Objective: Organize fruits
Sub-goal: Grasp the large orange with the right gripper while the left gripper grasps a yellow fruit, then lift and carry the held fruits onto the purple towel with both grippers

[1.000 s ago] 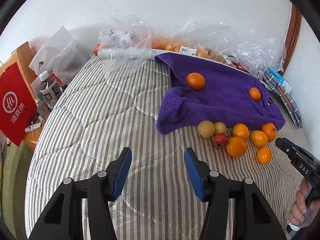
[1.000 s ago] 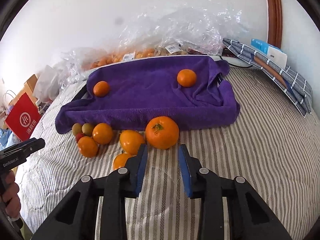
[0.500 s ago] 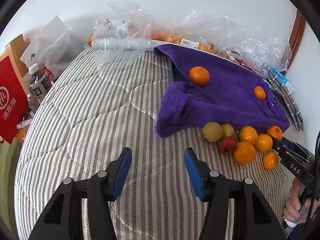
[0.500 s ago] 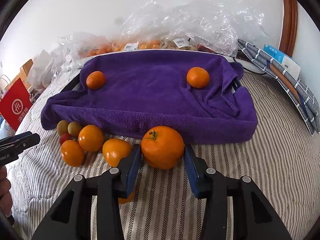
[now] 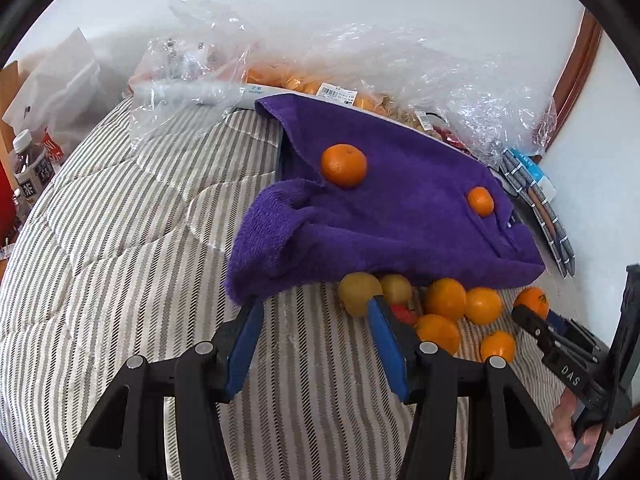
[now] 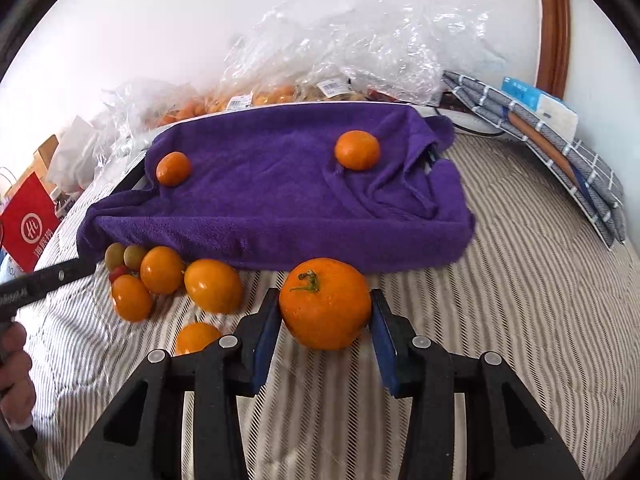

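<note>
**Right fingers bracket the big orange at the towel's edge**

From the right wrist we see the right gripper (image 6: 325, 316) with its blue fingers (image 6: 266, 334) on either side of the large stemmed orange (image 6: 325, 303), which sits on the striped bed (image 6: 500, 280) just in front of the purple towel (image 6: 272, 200). The pads look to be at the fruit's flanks, but we cannot tell whether they press it. The left wrist shows only a sliver of that same orange (image 5: 532, 306), behind the right gripper's black tip.

The left gripper (image 5: 316, 320) hangs with its fingers spread wide over bare bedding, holding nothing; its right finger crosses in front of a yellow fruit (image 5: 358, 292) in the loose pile (image 5: 444, 312) below the towel's hem.

Both views give us two oranges resting on the towel (image 5: 344, 166) (image 5: 480, 201). Only the left view shows the bottle (image 5: 28, 172) at the bedside; only the right view shows the red bag (image 6: 26, 228). Clear plastic bags (image 6: 352, 40) lie along the wall.
</note>
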Tool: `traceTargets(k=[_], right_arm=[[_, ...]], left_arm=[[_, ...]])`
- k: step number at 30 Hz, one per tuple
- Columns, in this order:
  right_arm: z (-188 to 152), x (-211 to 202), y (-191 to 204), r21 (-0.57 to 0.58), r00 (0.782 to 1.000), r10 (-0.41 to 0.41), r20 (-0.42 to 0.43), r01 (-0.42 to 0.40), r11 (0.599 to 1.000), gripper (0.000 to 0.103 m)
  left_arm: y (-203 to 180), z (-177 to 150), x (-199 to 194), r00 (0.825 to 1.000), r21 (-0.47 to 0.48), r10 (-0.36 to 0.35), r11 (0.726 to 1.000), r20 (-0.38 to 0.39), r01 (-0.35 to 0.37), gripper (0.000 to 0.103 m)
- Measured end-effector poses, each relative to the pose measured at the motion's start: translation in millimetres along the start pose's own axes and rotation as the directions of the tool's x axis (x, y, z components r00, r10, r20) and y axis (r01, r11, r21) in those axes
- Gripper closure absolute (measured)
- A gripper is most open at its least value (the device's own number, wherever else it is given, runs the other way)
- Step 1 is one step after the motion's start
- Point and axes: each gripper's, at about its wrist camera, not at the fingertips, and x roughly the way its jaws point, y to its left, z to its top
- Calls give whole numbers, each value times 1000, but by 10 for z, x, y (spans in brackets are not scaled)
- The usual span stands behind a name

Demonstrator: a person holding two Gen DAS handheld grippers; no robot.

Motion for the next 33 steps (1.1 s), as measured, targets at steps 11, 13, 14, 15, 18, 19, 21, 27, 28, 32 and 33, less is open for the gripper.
traceTargets(k=[11, 13, 14, 15, 18, 19, 21, 27, 28, 32, 33], right_arm=[[-132, -72, -209, 66, 998, 53, -13, -52, 996, 60], [-132, -66, -208, 67, 999, 52, -14, -51, 996, 60], [-134, -72, -208, 68, 998, 55, -10, -54, 996, 60], [-138, -73, -211, 71, 998, 59, -8, -59, 996, 60], [-147, -62, -244, 92, 998, 63, -13, -61, 994, 60], [-148, -60, -257, 101, 998, 66, -13, -64, 993, 60], [-152, -68, -287, 121, 998, 64, -5, -63, 991, 60], [-156, -63, -312, 136, 999, 51, -10, -49, 989, 60], [-157, -61, -312, 135, 999, 50, -11, -48, 990, 60], [-163, -68, -318, 134, 998, 67, -6, -65, 989, 60], [-162, -68, -321, 135, 998, 65, -5, -64, 989, 60]], left_arm=[[-148, 75, 239, 996, -15, -77, 997, -45, 77, 77], [-161, 63, 225, 995, -4, -83, 997, -49, 83, 77], [-153, 56, 195, 995, -3, -84, 997, -55, 83, 77], [-143, 45, 152, 995, 0, -81, 997, -51, 81, 77], [-117, -23, 52, 1000, 43, -8, 999, -29, 9, 77], [-111, -51, 47, 999, 62, 23, 998, -23, -21, 77], [-105, -110, 56, 999, 96, 29, 995, -15, -28, 76], [-98, -140, 120, 999, 84, 39, 996, 13, -40, 76], [-110, -135, 125, 999, 91, 43, 995, 13, -44, 77], [-70, -126, 116, 1000, 64, 9, 998, 15, -10, 77], [-37, -138, 104, 1000, 49, -1, 999, 17, 0, 77]])
